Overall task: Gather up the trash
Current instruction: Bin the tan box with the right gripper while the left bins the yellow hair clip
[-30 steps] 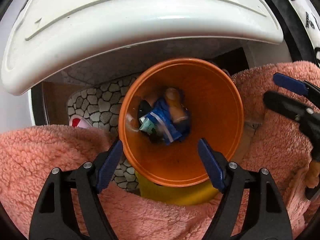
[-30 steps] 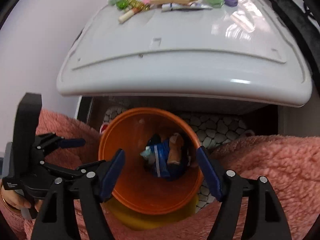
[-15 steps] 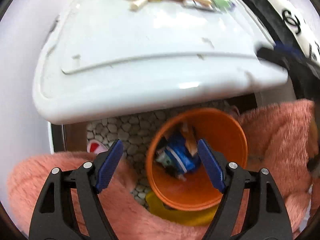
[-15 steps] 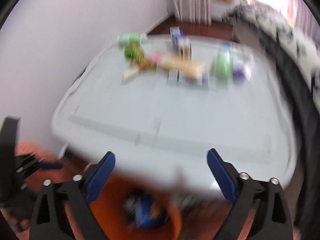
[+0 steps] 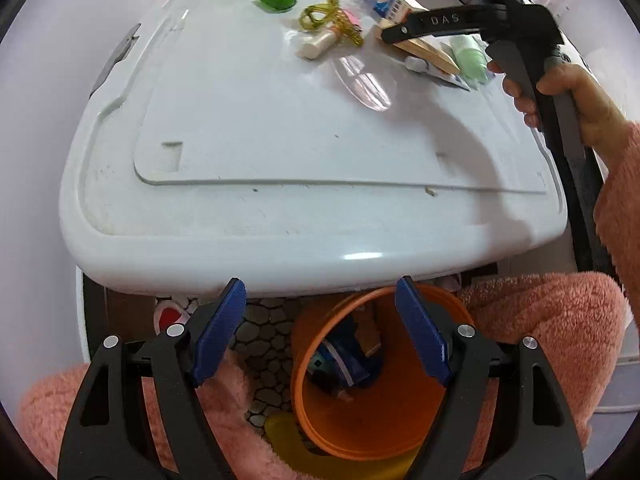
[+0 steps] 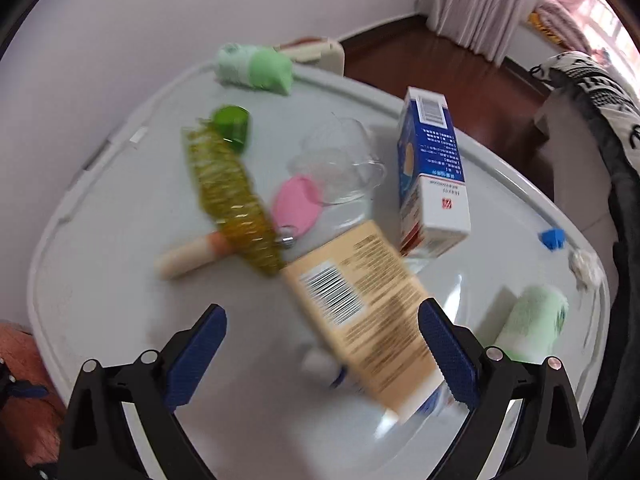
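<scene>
An orange bin (image 5: 380,412) with wrappers inside sits below the white table's (image 5: 280,152) near edge. My left gripper (image 5: 320,336) is open and empty above the bin's rim. My right gripper (image 6: 322,360) is open over the tabletop, just short of a tan flat packet (image 6: 360,312) with a barcode; it also shows in the left wrist view (image 5: 404,32). Beyond lie a blue-white carton (image 6: 432,184), a gold tinsel strip (image 6: 232,196), a cream tube (image 6: 188,258), a pink tag (image 6: 296,206), a green cap (image 6: 232,124) and green rolls (image 6: 256,66).
A clear plastic cup (image 6: 340,168) lies by the carton. Another green roll (image 6: 532,324) lies at the right. Pink fleece (image 5: 540,320) flanks the bin. A pebble-pattern mat (image 5: 264,344) covers the floor under the table. A black-and-white cushion (image 6: 600,92) borders the table's right side.
Both grippers rose from the bin. The right one swung up over the tabletop to the litter; the left view lifted so the whole table shows.
</scene>
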### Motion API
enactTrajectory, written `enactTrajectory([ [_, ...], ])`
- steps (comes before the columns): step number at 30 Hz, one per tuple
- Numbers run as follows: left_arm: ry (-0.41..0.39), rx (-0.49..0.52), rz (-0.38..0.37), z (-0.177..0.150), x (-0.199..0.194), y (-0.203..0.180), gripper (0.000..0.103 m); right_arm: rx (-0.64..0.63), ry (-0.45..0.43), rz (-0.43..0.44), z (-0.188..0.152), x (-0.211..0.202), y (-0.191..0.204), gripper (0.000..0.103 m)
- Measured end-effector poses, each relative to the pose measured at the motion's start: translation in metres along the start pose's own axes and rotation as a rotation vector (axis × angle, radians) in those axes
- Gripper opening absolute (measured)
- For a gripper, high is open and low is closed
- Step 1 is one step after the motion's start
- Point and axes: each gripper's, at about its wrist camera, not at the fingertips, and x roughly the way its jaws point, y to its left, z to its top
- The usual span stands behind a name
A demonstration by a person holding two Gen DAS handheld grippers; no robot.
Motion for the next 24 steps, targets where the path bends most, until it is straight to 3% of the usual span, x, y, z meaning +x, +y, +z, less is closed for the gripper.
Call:
enactTrajectory([
  [4,0.008,-0.031,-0.011,0.006,0.005,0.005,0.076,-0.018,0.079,0.031,0.008,0.024,-0.016,0.095],
  [6,0.006,-0.032,-0.013,0.006,0.005,0.006,0.076,-0.017,0.114,0.009,0.007,0.033,-0.021,0.085],
  [8,0.003,-0.026,-0.008,0.006,0.005,0.004,0.076,0.033,0.113,0.054,0.006,0.034,-0.028,0.068],
  [10,-0.005,-0.032,-0.008,0.008,0.003,0.005,0.076,0.072,0.098,0.046,0.003,0.028,-0.034,0.053],
  [11,-0.01,-0.036,-0.018,0.01,0.001,0.005,0.076,0.091,0.091,0.043,0.001,0.024,-0.035,0.022],
  [13,-0.031,-0.033,-0.025,0.013,-0.006,0.003,0.076,0.126,0.072,0.036,-0.005,0.015,-0.036,0.014],
  [19,-0.124,-0.028,-0.033,0.048,-0.023,-0.004,0.076,0.193,-0.043,0.088,-0.032,-0.032,-0.034,0.014],
  [22,-0.198,-0.022,-0.046,0.092,-0.024,-0.004,0.076,0.238,-0.111,0.146,-0.051,-0.063,-0.032,0.014],
  [24,-0.255,-0.006,-0.009,0.128,-0.017,-0.009,0.076,0.248,-0.142,0.159,-0.067,-0.081,-0.026,0.014],
])
